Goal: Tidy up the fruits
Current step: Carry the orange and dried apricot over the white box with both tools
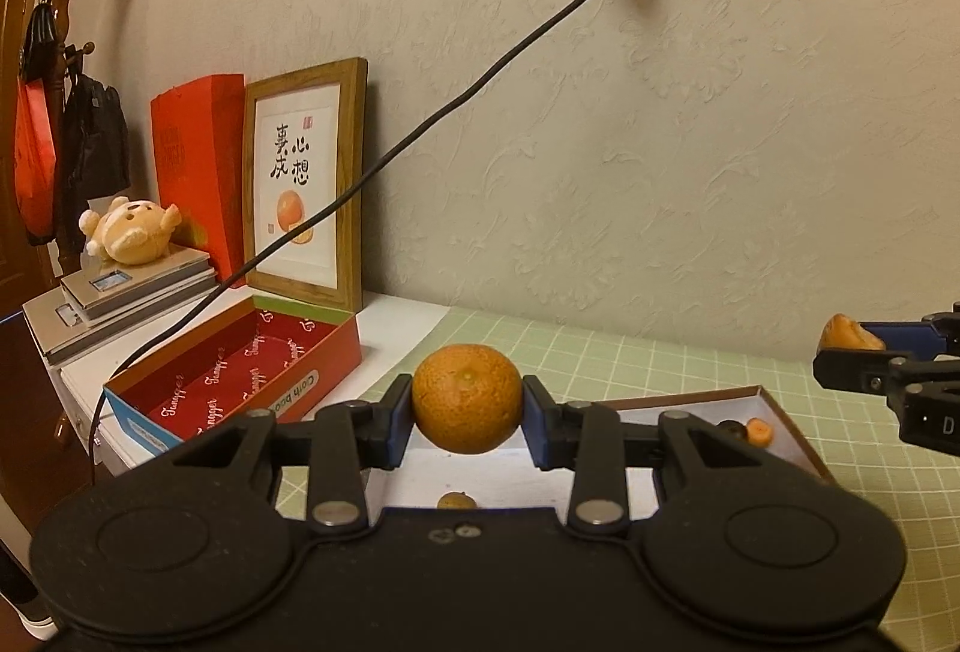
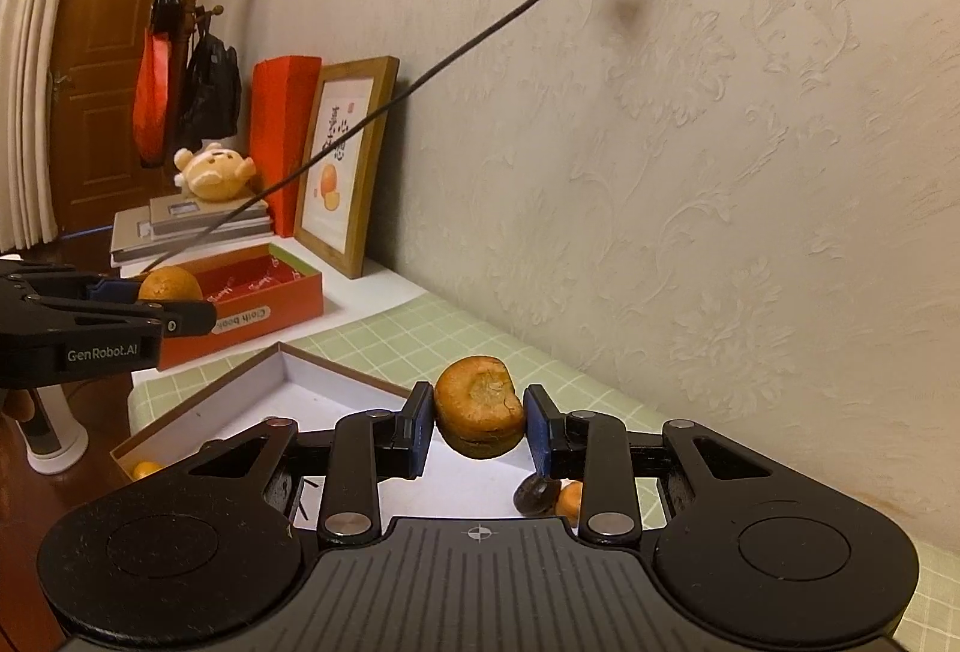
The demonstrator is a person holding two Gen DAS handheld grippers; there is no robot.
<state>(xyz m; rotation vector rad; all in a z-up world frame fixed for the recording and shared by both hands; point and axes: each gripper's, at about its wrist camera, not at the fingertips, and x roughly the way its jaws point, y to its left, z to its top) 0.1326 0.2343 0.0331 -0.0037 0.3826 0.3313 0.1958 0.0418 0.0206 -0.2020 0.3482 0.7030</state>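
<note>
Two claws (image 1: 467, 412), two boxes (image 1: 240, 370), five fruits (image 1: 467, 399), one frame (image 1: 306, 184).

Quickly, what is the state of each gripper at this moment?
Left gripper: closed on a round orange, held above the white box.
Right gripper: closed on a flat brownish-orange fruit piece.
</note>
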